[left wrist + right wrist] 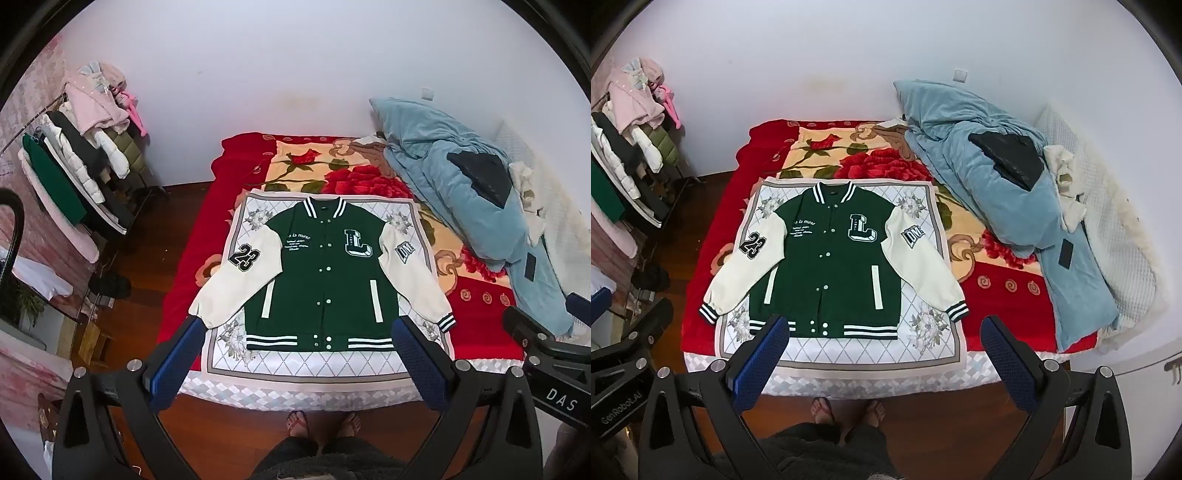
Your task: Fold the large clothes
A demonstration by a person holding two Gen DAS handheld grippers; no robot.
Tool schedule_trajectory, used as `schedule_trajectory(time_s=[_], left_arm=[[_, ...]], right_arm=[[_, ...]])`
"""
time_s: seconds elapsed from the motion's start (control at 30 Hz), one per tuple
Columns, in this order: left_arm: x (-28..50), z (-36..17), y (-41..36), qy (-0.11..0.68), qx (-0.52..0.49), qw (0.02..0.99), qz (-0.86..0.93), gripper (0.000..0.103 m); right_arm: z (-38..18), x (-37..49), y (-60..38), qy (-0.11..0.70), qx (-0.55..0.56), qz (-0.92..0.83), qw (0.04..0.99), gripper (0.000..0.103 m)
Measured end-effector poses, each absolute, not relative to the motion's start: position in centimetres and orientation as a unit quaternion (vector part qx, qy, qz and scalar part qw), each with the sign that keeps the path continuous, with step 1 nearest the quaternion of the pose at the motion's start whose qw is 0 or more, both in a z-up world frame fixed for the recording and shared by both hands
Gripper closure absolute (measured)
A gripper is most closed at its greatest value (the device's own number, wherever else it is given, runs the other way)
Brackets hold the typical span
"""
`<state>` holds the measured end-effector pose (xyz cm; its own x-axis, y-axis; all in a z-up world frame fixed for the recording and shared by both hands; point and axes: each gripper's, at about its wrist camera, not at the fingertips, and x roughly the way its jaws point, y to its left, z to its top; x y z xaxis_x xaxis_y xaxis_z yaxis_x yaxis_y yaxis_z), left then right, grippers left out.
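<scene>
Jacket (325,273) flat on bed, beyond both wide-spread claws, untouched.

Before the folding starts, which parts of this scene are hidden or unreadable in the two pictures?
- Jacket: its back lies against the patterned cloth, unseen in both views.
- Small white chest lettering: too small to read fully.
- Left cuff: in the left wrist view, behind the left gripper finger.
- Clothes rack: cut off by the right wrist view's edge.
- Bed under the blue quilt: covered.
</scene>
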<state>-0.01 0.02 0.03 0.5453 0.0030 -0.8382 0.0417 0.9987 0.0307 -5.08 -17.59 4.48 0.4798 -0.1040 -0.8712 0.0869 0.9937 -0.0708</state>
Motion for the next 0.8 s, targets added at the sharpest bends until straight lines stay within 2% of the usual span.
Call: schedule_trajectory(time_s=[0.8], left_arm=[[-0.1,0.3,-0.1,0.472,0.016,0.882,-0.011,0.0]], right_arm=[[5.8,-5.6,-17.5,0.5,-0.009,-0.054,0.864,0.0]])
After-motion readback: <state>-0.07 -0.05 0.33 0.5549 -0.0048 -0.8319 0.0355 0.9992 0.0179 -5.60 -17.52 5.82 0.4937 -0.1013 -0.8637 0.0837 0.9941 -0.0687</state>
